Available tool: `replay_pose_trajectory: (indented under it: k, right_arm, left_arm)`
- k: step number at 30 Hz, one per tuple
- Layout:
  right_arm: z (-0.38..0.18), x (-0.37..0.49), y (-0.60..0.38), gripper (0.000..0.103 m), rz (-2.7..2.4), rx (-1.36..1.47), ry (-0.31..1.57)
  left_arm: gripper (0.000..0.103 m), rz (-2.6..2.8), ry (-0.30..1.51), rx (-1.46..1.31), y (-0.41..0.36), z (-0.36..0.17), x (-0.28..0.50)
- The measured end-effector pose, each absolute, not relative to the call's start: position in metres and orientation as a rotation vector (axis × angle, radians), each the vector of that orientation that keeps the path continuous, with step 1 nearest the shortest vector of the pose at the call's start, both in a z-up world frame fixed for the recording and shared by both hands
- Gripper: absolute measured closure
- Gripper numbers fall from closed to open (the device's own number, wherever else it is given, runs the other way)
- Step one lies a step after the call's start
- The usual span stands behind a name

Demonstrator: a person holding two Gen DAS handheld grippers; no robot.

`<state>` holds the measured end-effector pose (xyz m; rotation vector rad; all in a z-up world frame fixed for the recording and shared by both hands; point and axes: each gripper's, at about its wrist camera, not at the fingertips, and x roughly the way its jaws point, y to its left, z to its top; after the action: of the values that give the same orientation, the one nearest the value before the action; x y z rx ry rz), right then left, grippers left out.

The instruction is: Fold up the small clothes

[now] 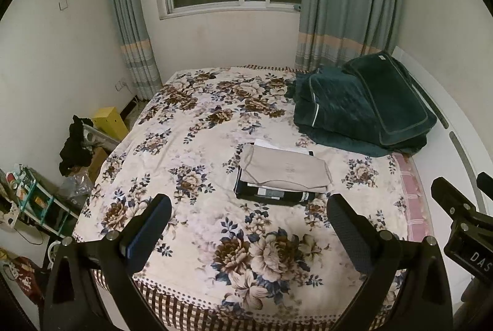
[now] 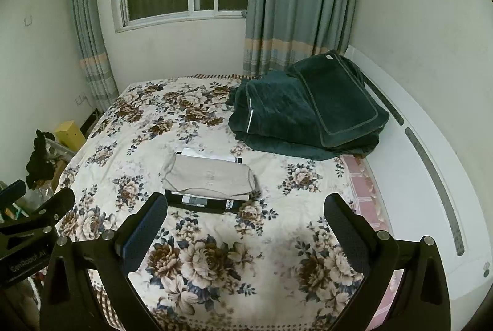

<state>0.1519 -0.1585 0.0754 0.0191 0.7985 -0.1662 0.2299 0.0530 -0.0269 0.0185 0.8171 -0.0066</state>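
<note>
A small stack of folded clothes lies mid-bed on the floral bedspread (image 1: 191, 146): a beige folded garment (image 1: 285, 169) on top, white and black folded pieces (image 1: 271, 196) under it. The stack also shows in the right wrist view (image 2: 209, 177). My left gripper (image 1: 248, 218) is open and empty, held above the bed's near part, short of the stack. My right gripper (image 2: 246, 217) is open and empty too, to the right of the left one. The right gripper's body shows at the left wrist view's right edge (image 1: 462, 217).
A folded dark green blanket (image 1: 363, 109) lies at the bed's far right by the white headboard (image 2: 431, 177). Left of the bed stand a yellow box (image 1: 109, 121), dark clothing (image 1: 75, 146) and a cluttered shelf (image 1: 27, 198). Window and curtains are behind.
</note>
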Motion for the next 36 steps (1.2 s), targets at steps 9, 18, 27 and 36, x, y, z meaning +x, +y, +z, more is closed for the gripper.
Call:
replay_pose_trajectory:
  k: [9,18,27,36]
  right_arm:
    - [0.075,0.154,-0.161,0.0,-0.159,0.016,0.801]
    - [0.076,0.155,-0.163,0.0,-0.152,0.017,0.8]
    - [0.078,0.153,-0.165,0.0,-0.145,0.016,0.793]
    - [0.085,0.15,-0.162,0.0,-0.14,0.019,0.795]
  left_arm:
    - [0.0,-0.006,0.806,0.018,0.052,-0.025,0.232]
    - [0.0,-0.023,0.796,0.02,0.048,-0.019,0.229]
    - [0.0,-0.024,0.771,0.02,0.045,-0.011,0.221]
    - [0.0,-0.025,0.762,0.024,0.044,-0.007,0.217]
